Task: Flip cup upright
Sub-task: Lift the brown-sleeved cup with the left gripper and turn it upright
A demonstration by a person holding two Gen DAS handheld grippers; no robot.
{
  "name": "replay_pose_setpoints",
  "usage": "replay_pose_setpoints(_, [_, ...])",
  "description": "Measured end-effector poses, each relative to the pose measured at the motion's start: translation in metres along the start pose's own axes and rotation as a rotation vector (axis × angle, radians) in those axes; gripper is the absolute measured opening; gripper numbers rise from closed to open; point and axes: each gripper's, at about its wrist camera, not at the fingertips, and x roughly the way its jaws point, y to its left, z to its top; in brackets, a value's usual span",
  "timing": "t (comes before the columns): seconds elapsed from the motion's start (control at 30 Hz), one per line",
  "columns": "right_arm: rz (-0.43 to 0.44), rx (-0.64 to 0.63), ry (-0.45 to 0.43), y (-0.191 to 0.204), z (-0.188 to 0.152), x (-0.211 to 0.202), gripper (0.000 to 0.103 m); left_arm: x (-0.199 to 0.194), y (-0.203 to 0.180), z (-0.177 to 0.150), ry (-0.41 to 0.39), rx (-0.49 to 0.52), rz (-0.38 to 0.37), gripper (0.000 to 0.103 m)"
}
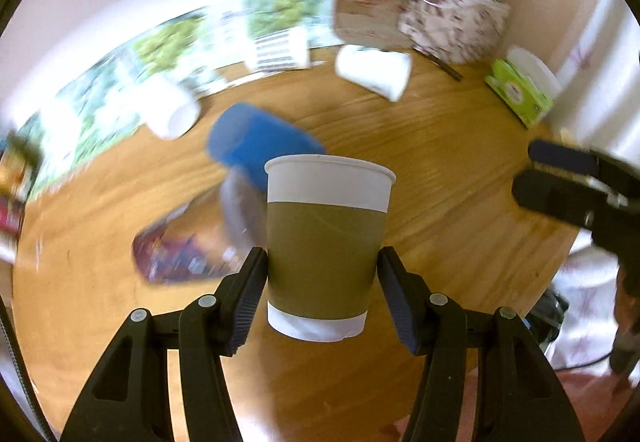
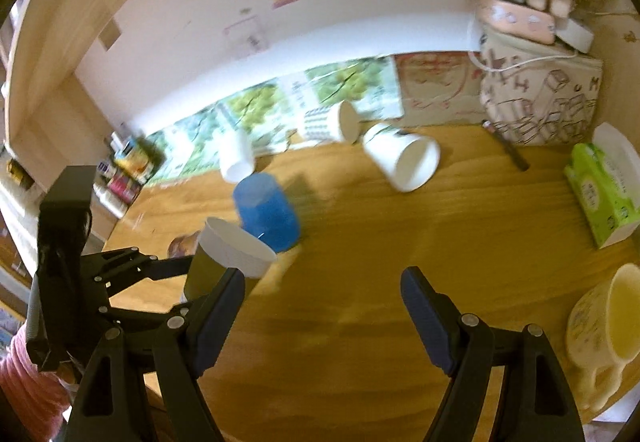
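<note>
Left wrist view: the left gripper [image 1: 322, 274] fingers clamp a brown paper cup [image 1: 326, 242], mouth up, above the tabletop [image 1: 440, 170]. The right gripper [image 2: 322, 306] gapes wide, holding nothing. Released too high, the cup could topple.

Bare wooden table [image 2: 360, 302] lies open ahead of the right tongs [image 2: 322, 296]; a blue cup [image 2: 266, 212] and tipped white cups [image 2: 402, 156] crowd beyond.

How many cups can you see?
6: brown-sleeved cup in the left gripper; blue cup behind it; three white cups on their sides near the wall; yellow mug far right. More may be hidden.
</note>
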Motion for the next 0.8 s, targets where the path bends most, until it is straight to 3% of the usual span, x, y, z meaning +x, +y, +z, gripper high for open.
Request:
replay_pose_setpoints(0.4, [0.063,-0.078,0.04,0.061,-0.041,0.013,0.081,-0.023,0.043,-0.067,-0.044,-0.222,0.039,0.061])
replay_pose_setpoints(0.8, [0.075,-0.088,0.06,0.08,-0.066,0.024,0.081,-0.017,0.051,-0.112,-0.005,-0.311,0.043,0.061])
